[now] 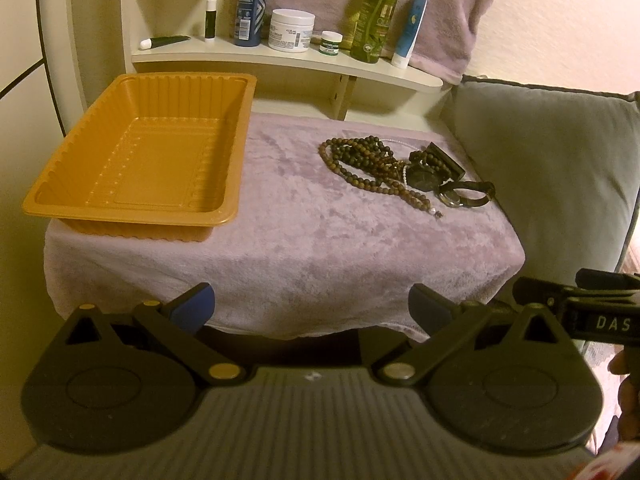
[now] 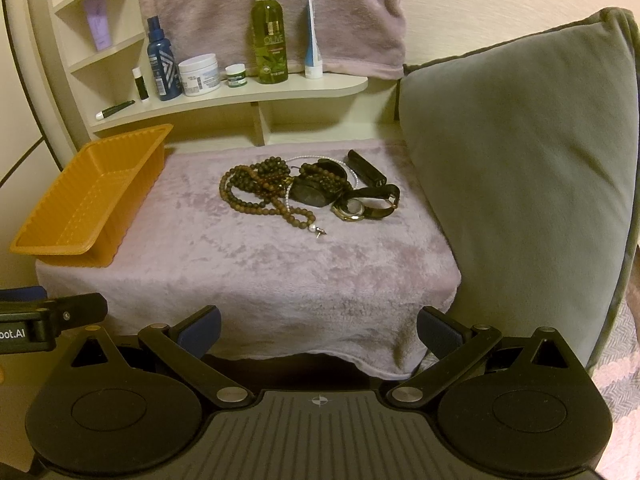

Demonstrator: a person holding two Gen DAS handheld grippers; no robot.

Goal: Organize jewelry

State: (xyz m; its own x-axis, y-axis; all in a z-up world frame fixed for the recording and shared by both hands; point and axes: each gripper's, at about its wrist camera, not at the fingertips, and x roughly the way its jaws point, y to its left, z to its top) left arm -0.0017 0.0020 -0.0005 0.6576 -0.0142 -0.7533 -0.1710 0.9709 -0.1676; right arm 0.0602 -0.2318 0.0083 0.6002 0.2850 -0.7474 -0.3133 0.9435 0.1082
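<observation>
Lilac plush cloth (image 2: 280, 264) covers the small stand I am facing, with a cream shelf (image 2: 240, 100) of bottles behind it and a grey cushion (image 2: 520, 180) against its right edge. My jewelry pile (image 2: 304, 188) lies toward the back right corner of the cloth: brown bead strands tangled with a thin white pearl string, a dark oval piece, a black bar and a gold-rimmed wristwatch (image 2: 356, 208) at the pile's right side. Well apart from it, along the left edge, sits the orange tray (image 1: 136, 156), holding nothing. I have my left gripper (image 1: 310, 308) and right gripper (image 2: 318, 330) both spread wide, gripping nothing, hanging just off the front edge.
</observation>
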